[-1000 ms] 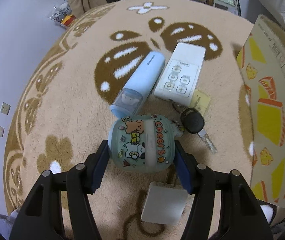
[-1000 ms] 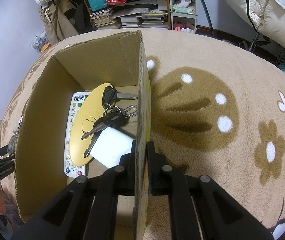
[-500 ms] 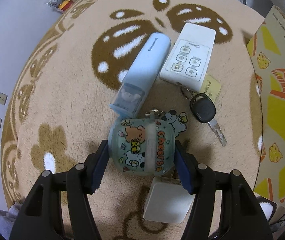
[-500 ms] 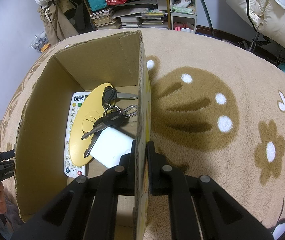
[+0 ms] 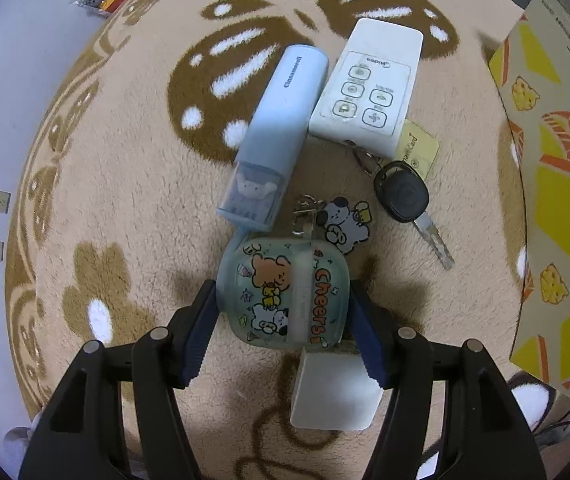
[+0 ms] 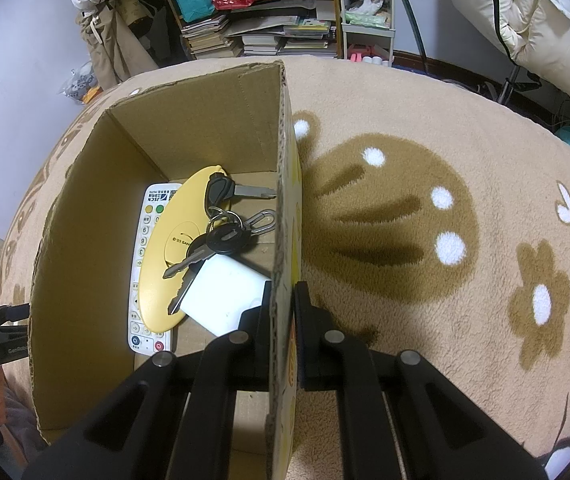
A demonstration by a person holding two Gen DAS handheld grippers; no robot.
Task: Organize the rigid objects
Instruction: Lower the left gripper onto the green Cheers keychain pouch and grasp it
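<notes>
Between left fingers (image 5: 205, 320), earbud case (image 5: 285, 292), clamped

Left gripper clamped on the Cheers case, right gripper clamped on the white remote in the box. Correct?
Not quite. The left gripper does grip the Cheers case, but the right wrist view shows the right gripper clamped on the cardboard box wall; the white remote lies untouched inside.

Cardboard box (image 6: 85, 240), open-topped, on beige patterned rug (image 6: 425, 160); right gripper (image 6: 283, 300) clamped over its right wall, one finger inside, one outside. Contents: white remote (image 6: 145, 280), yellow oval case (image 6: 169, 256) lying over it, black-headed keys on ring (image 6: 221, 228), white block (image 6: 225, 296)
</notes>
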